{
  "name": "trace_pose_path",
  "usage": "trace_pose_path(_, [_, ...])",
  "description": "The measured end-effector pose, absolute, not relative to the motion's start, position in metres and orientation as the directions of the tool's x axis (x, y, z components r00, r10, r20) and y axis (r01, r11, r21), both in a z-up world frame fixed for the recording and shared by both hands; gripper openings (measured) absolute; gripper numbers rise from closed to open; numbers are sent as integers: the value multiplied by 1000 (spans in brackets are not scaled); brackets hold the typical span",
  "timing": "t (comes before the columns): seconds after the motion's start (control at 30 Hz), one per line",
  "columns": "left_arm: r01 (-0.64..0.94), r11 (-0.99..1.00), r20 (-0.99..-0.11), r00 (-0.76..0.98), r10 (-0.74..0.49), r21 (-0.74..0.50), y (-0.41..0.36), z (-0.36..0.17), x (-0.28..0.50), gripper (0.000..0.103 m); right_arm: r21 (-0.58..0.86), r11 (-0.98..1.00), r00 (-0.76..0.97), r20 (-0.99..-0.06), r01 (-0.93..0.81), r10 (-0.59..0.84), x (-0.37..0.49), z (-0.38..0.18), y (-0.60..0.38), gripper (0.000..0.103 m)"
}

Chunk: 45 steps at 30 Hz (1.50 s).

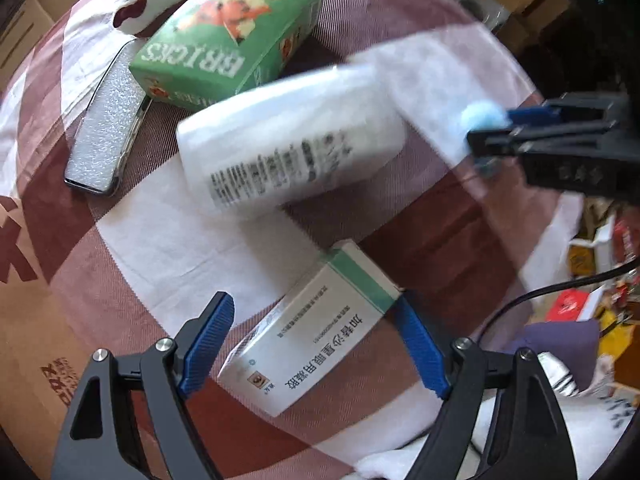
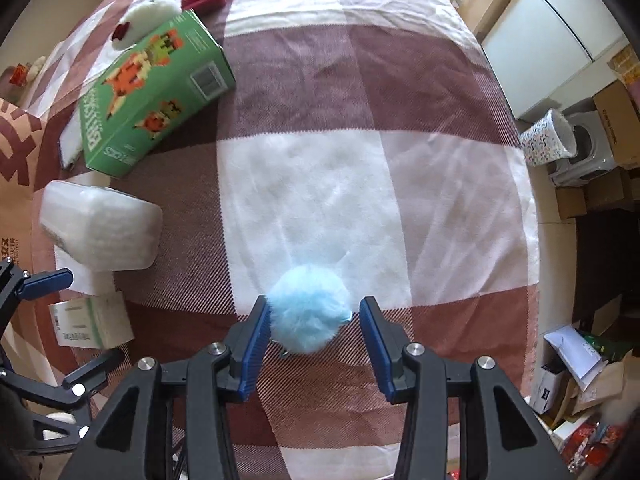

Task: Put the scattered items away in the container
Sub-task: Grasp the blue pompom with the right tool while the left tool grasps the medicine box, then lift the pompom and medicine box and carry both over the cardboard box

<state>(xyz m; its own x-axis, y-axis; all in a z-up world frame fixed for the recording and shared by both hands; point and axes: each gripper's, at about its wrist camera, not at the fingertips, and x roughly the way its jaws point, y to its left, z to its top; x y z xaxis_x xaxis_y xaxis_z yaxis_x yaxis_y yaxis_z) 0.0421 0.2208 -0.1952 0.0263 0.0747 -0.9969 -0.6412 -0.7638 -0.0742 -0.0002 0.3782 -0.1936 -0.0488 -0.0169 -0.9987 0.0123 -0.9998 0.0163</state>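
While both your grippers point down at the checked cloth (image 2: 360,80), this is what shows:

L gripper (image 1: 316,344): fingers spread, blue ribbed pads either side of the small white carton (image 1: 308,332). Right-hand pad touches the carton's green-striped corner; left-hand pad stands clear of it. No pinch yet.

White carton: flat box w/ green band at one end, black Chinese print on top, small orange mark near the other end. Lies skewed on the cloth, between your L fingers.

R gripper (image 2: 314,336): fingers spread around the blue pompom (image 2: 308,308). Left pad brushes the fluff; right pad apart from it.

Pompom: pale blue, round, fuzzy, sits on a white square of the cloth at the edge of a maroon one. Small metal bit shows under it, too small to tell what.

White bottle (image 1: 288,148): blurred, barcode + black print, lying on its side just beyond the carton.

Green box (image 1: 228,36): "BRICKS" lettering, pixel-figure art, further back, partly over a phone in a glittery case (image 1: 108,128).

Plush toy (image 1: 152,0): white w/ dark red, at far edge, near the green box.

Container: can't tell which thing it is.
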Motion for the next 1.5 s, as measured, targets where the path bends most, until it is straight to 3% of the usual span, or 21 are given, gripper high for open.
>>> trace_pose_path(0.17, [-614,-786,-996,11,86,-74,211,-195,39,62,4,-1000,-72,-997,-7,-4,0,-194,381,46])
trace_pose_path(0.23, [-592,-802,-996,6,93,-78,206,-193,35,46,-11,-1000,-82,-997,4,10,-1,-193,379,46])
trace_pose_path(0.3, [-560,-821,-992,14,126,-112,198,-191,29,42,-12,-1000,-88,-996,0,12,-3,-191,380,41])
trace_pose_path(0.33, [-542,-830,-990,18,140,-127,193,-190,26,41,-9,-1000,-93,-996,-7,10,-3,-190,382,30])
trace_pose_path(0.67, [-488,-862,-988,6,157,-140,173,-171,19,41,90,-994,-110,-991,-68,-82,2,-166,394,30])
trace_pose_path(1.5, [-483,-858,-972,-52,228,-175,174,-99,11,41,96,-994,-200,-974,54,-105,1,-98,345,30])
